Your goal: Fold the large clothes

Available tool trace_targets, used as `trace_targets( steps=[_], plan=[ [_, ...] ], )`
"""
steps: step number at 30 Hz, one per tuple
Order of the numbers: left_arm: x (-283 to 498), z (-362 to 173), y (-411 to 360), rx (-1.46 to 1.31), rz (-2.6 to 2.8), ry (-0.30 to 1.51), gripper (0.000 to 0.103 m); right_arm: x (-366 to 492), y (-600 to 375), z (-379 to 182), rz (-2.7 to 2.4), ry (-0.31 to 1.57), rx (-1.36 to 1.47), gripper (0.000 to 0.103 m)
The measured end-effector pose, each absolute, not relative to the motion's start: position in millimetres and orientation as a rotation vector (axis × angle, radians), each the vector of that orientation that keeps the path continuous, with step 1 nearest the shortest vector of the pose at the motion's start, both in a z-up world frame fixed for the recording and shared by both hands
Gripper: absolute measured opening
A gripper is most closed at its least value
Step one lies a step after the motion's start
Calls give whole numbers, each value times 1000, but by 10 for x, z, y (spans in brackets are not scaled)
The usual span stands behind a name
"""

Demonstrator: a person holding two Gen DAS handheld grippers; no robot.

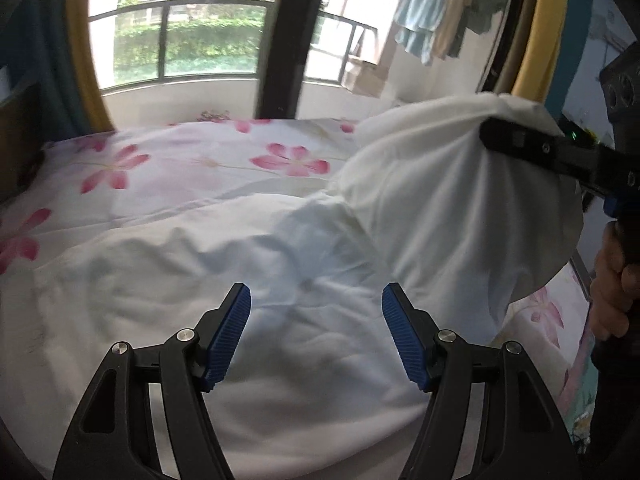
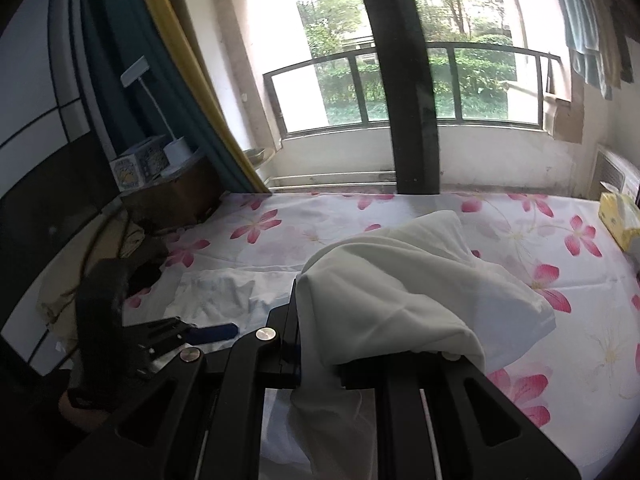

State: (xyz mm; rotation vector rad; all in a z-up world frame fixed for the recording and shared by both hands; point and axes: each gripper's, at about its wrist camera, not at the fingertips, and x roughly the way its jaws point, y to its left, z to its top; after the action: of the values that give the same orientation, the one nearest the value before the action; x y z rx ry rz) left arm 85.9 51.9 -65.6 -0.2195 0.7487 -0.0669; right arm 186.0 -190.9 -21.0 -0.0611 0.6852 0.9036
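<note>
Right fingers (image 2: 296, 320) under draped garment (image 2: 400, 280)

Both wrist views look low across the bed (image 1: 192, 168) toward the window (image 2: 480, 84); both share it.

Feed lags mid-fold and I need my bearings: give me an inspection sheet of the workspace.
Surface: bed, floral sheet.
Job's things: white garment spread on the bed, one end lifted.
Clutter: yellow pack at the bed's edge; boxes and a lamp on the bedside stand.
Grippers: left claw open above the garment; right claw shut on the lifted end.
Cables: nothing seen.
Surroundings: window, balcony rail, hanging laundry.
</note>
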Motion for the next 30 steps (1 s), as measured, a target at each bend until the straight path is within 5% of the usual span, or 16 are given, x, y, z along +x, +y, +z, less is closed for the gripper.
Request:
trace_targets(
  steps=[30],
  plan=[
    [101,-676,1878,-350,190,706,71,1439,-576,-746,1053,840,-274,14]
  ],
)
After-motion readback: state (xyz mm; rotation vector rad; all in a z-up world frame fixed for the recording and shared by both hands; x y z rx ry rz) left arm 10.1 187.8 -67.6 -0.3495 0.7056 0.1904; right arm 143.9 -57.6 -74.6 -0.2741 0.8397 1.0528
